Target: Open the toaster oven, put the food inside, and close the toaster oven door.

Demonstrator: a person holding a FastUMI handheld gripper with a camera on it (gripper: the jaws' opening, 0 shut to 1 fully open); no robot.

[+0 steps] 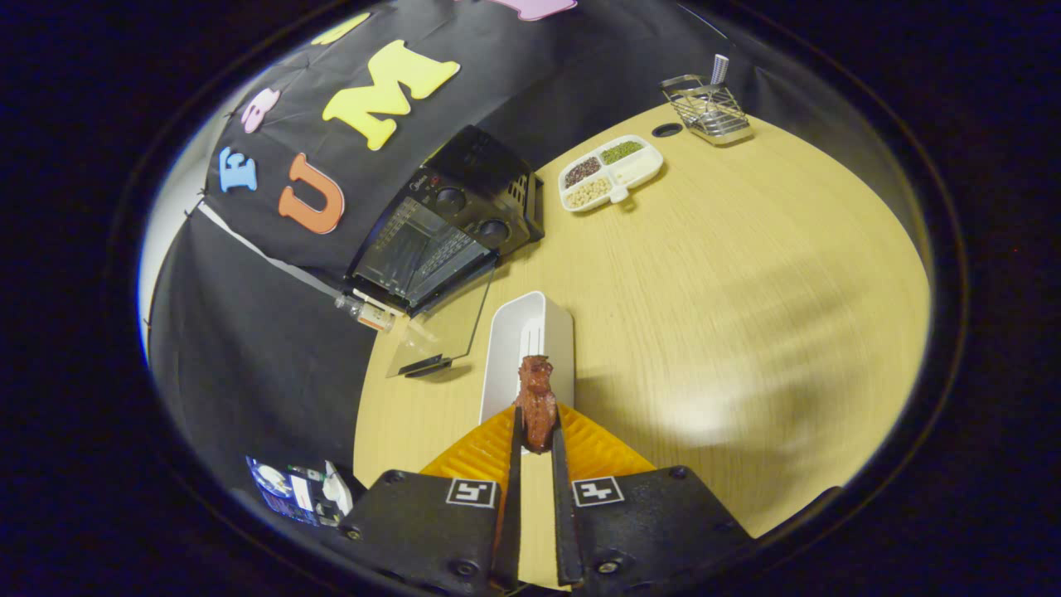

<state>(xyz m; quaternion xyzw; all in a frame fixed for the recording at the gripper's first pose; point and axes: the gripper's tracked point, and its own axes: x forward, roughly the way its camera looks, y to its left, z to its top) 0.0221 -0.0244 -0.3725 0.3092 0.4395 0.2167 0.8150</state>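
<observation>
Two fingers [537,435] pinch our chicken wing [537,402] above the white tray [530,332]; we see the toaster oven [452,228] beyond, door [443,319] down near the surface [729,315] edge, bare wood alongside.

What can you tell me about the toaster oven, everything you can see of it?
The toaster oven is a black box with vent slots on its top and side, standing on the wooden table against the booth wall. Two round knobs sit at one side of its front. Its glass door is swung down and open, showing a wire rack inside. A white tray lies just ahead of it. The gripper, beyond that tray, is shut on a reddish-brown piece of food.
</observation>
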